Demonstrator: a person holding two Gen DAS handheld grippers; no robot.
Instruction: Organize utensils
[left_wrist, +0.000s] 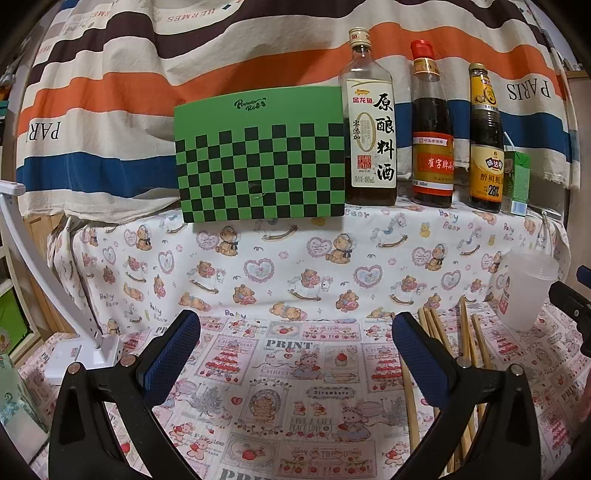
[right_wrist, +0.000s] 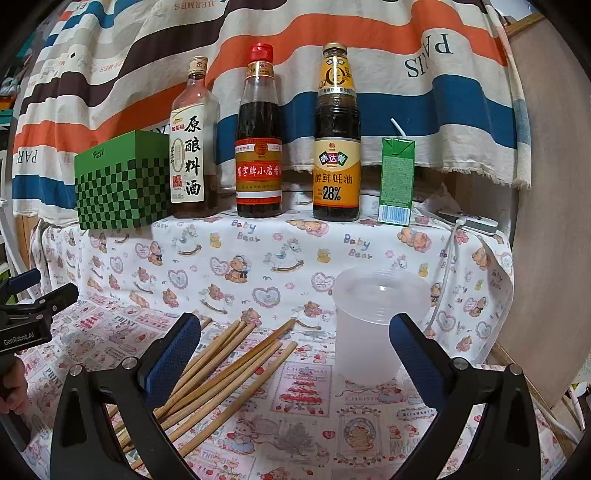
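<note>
The right hand-held gripper (right_wrist: 295, 347) hovers spread and empty, as does the left hand-held gripper (left_wrist: 295, 343). All bamboo chopsticks (right_wrist: 225, 369) lie loose on the counter (right_wrist: 332, 424) just left of the empty plastic cup (right_wrist: 373, 325); sorting seems unstarted.

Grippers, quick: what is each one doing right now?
Left tool: open, holding nothing, over the patterned tablecloth.
Right tool: open, holding nothing, above the bamboo chopsticks.

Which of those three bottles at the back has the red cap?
The middle bottle, with dark liquid and a red-and-yellow label. The cooking wine bottle on its left and the oyster sauce bottle on its right have gold caps.
</note>
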